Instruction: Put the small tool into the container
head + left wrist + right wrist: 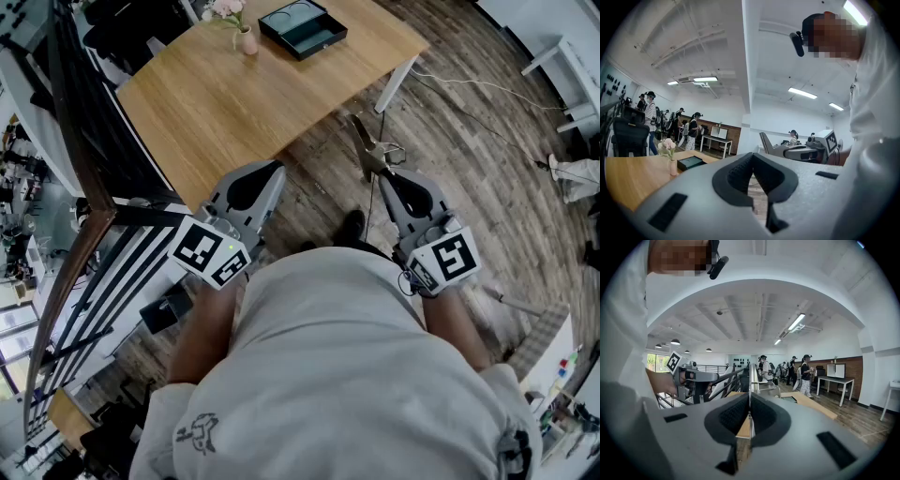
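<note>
The small tool (pixel 367 145) is a thin metal piece that sticks forward over the wood floor, with my right gripper (pixel 379 176) shut on it. In the right gripper view the tool (pixel 750 380) shows as a narrow metal strip pinched between the dark pads (pixel 733 416) of the right gripper (pixel 749 397). My left gripper (pixel 275 172) is held close to the body, near the table's corner, shut and with nothing in it (pixel 753 159). The container, a dark shallow box (pixel 317 45), lies on the far side of the wooden table (pixel 234 103); the left gripper view also catches the box (pixel 690 162).
A small vase of flowers (pixel 247 41) stands just left of the box. A dark stair railing (pixel 94 234) runs along the left. A cable (pixel 469 84) trails over the floor to the right of the table leg (pixel 398 84). Several people stand far back in the room (pixel 649 117).
</note>
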Motion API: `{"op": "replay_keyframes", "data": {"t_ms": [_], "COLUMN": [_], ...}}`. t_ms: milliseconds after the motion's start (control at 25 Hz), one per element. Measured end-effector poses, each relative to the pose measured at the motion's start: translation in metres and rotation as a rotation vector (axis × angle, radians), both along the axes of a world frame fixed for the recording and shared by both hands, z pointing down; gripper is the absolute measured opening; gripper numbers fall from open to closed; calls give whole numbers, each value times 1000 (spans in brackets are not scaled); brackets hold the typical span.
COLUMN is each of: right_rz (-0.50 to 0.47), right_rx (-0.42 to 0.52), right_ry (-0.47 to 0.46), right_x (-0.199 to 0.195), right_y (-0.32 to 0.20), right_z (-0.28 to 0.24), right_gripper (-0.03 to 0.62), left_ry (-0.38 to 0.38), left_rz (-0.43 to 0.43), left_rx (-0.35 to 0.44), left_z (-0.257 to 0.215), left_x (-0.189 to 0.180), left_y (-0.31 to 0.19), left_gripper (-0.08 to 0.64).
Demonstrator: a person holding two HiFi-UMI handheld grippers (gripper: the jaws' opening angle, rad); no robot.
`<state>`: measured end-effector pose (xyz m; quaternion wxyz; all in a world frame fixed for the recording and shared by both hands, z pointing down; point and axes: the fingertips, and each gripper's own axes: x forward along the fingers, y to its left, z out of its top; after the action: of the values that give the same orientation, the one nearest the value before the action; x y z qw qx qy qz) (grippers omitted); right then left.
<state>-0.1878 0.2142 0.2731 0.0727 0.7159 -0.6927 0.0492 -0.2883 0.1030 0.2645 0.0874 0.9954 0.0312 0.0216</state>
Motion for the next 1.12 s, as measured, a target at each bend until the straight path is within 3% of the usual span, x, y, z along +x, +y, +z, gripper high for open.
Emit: {"op": "replay_keyframes", "data": {"t_ms": [640, 1120], "right_rz": [-8, -36], "right_rx": [4, -5], "right_ry": [-29, -58], "right_x": [52, 152], "right_y": [-6, -10], "right_z": [9, 16], "right_gripper": [14, 15], "left_ry": [-44, -88], "left_rz": [-6, -57], "left_rx": [-5, -29], "left_z": [14, 29], "left_x": [48, 137], "left_y": [0, -13], "left_gripper": [6, 6]}}
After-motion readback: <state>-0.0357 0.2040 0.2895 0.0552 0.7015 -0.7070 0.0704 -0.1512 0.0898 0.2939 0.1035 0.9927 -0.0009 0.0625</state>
